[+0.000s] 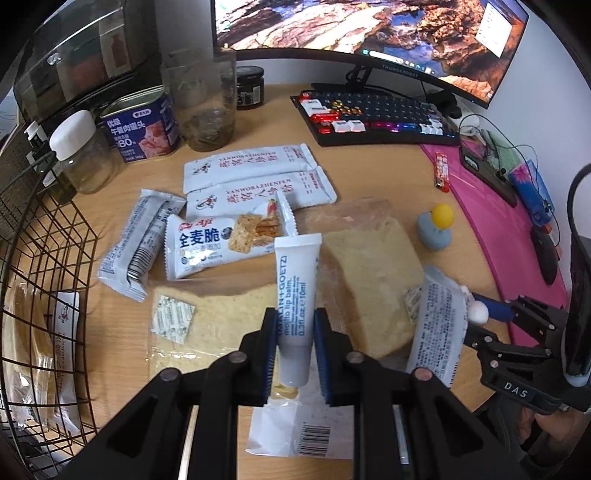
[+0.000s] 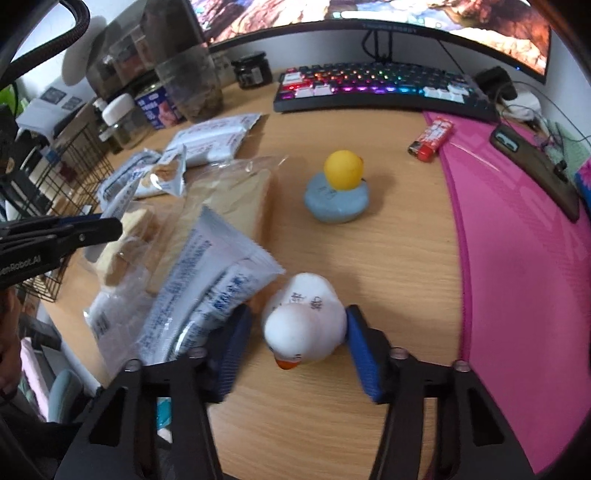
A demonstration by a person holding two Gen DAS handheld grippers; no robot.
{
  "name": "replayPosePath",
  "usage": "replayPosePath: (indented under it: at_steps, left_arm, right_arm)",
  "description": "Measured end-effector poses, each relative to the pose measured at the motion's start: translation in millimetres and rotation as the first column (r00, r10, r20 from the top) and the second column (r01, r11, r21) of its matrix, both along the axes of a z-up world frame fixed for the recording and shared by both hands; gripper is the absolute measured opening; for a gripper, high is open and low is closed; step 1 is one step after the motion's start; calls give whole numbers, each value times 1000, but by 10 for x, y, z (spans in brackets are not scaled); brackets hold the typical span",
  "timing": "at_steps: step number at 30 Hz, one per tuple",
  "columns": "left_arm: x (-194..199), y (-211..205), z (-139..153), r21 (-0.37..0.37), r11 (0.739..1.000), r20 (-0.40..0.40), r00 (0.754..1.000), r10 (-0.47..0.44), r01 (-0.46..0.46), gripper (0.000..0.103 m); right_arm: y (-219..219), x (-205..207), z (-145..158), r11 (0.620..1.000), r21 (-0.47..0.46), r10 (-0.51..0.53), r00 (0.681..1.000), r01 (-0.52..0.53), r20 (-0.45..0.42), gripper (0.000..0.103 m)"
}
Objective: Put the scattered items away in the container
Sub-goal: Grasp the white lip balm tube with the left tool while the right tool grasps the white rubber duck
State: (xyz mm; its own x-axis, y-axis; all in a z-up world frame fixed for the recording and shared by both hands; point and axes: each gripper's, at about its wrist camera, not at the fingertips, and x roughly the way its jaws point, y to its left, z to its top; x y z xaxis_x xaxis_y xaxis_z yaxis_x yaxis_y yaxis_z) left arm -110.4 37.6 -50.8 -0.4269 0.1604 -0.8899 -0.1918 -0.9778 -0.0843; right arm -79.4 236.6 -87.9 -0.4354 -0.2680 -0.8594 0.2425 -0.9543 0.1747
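Observation:
My left gripper (image 1: 294, 349) is shut on a white lip balm tube (image 1: 297, 291) and holds it above bagged bread slices (image 1: 369, 273). A black wire basket (image 1: 44, 295) at the left holds bagged bread and a white sachet. Snack packets (image 1: 218, 240) and white sachets (image 1: 255, 184) lie scattered on the desk. My right gripper (image 2: 295, 343) is open around a white duck toy (image 2: 304, 325) that rests on the desk; the pads stand close beside it. It also shows at the right of the left wrist view (image 1: 495, 314).
A yellow and blue duck toy (image 2: 340, 188), a red lighter (image 2: 430, 139), a keyboard (image 2: 384, 92), a pink mat (image 2: 517, 258) and a phone (image 2: 535, 166) are on the desk. Jars and a tin (image 1: 144, 125) stand at the back left. A monitor (image 1: 369, 33) is behind.

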Motion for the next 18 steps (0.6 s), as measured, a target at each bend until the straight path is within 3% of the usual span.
replayPosePath:
  at_steps: [11,18]
  left_arm:
    - [77,-123,123,13,1000,-28,999,24,-24,21]
    - [177,-306,363,23,998,-83,995,55,-53,21]
  right_arm:
    - [28,80,202,999,27,-26,999,28,-44,47]
    - [42,199,648,997,28,-62,988,67,-144,47]
